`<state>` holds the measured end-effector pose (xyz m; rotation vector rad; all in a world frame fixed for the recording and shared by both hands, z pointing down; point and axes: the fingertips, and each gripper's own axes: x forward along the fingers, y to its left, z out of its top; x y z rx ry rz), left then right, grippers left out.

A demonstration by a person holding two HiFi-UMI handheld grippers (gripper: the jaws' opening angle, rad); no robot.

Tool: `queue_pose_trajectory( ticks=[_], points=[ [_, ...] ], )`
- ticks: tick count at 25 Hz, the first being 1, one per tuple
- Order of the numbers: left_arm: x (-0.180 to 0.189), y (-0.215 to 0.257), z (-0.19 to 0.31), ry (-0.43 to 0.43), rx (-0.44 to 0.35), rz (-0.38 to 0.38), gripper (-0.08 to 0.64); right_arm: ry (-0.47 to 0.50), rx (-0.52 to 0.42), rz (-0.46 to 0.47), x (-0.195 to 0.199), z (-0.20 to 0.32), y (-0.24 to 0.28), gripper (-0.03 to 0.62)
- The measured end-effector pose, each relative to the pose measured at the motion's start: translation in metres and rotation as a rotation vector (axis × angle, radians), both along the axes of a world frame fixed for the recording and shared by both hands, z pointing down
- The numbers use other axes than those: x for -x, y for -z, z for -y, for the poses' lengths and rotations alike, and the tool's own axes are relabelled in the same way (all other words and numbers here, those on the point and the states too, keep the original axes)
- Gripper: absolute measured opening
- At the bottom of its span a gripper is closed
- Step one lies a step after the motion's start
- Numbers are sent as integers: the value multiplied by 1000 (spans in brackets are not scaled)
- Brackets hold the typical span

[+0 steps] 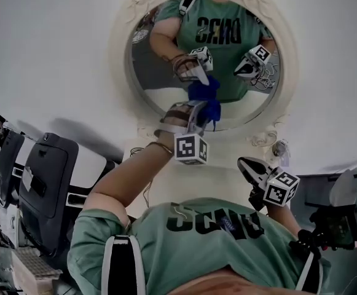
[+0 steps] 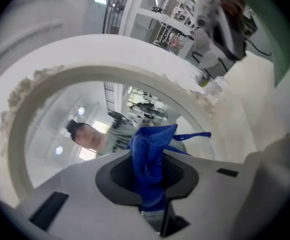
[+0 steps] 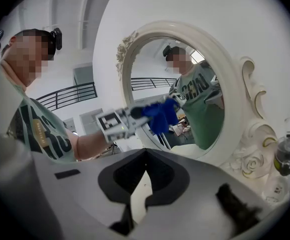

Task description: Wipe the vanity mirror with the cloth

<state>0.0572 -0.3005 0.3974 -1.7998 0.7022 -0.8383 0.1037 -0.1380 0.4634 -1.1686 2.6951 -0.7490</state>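
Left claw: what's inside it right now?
A bunched blue cloth, clamped in the left claw, its free end sticking out toward the vanity mirror. The cloth hides the grip point itself and the glass right behind it, so contact with the mirror can't be confirmed.

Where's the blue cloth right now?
Centre of the head view: the cloth is clamped in the left tool, held up at the lower glass of the vanity mirror.
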Motion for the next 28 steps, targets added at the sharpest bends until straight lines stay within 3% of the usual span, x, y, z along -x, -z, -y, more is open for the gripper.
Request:
queue_pose_trajectory(
  ticks=[4, 7, 9, 19, 25, 28],
  points=[
    [3, 168, -5, -12, -238, -122, 86, 4, -17, 15, 2, 2, 3, 8],
    [9, 253, 1, 30, -381, -130, 86, 9, -26, 22, 3, 2, 3, 8],
    [11, 283, 7, 63, -432, -108, 86, 5, -29, 33, 3, 2, 3, 8],
    [9, 302, 47, 158, -498, -25, 86, -3, -34, 35, -2, 4, 2, 8],
    [8, 306, 45, 153, -512, -70, 86, 4, -16, 37, 2, 1, 1, 8],
    [5, 300, 41, 151, -555, -62, 81, 17, -14, 36, 9, 0, 1, 8]
  ],
)
